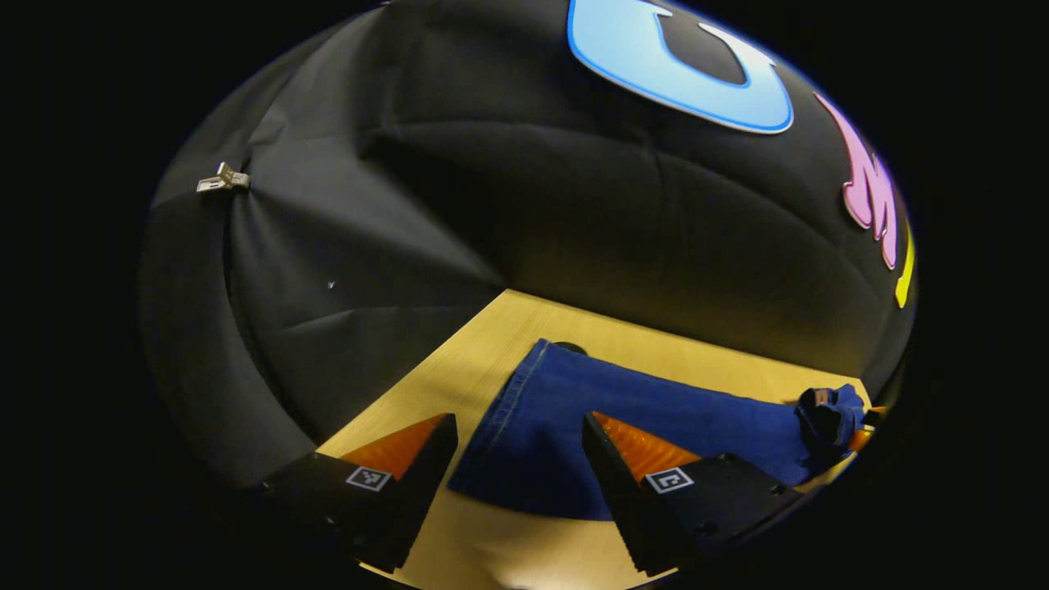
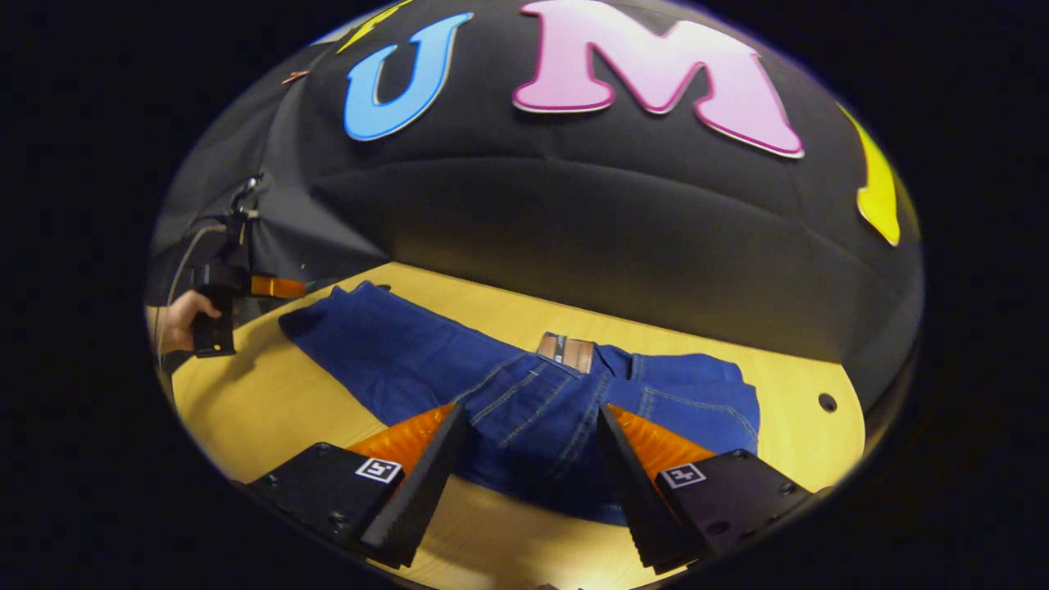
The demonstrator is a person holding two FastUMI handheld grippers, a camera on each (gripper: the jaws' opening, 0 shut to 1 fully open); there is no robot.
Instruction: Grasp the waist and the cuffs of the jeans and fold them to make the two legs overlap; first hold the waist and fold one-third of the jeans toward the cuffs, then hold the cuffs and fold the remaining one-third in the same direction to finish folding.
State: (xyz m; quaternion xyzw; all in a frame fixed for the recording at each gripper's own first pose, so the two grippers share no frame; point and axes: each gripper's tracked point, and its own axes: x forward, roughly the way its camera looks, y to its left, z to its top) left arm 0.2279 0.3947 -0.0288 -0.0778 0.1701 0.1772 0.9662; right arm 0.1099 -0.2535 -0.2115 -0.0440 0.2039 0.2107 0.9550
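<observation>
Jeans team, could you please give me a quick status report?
Left gripper open over the cuffs. Right gripper open over the waist. Jeans flat on the table, legs seemingly overlapped, no thirds folded. Nothing in the way.

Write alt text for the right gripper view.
Blue jeans lie flat on a wooden table, waist end nearest the open right gripper. Beyond the cuff end, a hand holds the left gripper.

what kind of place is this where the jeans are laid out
Likely a recording booth, not a home: black cloth wall behind a bare wooden table, jeans spread flat, and a hand holding the left tool.
</observation>
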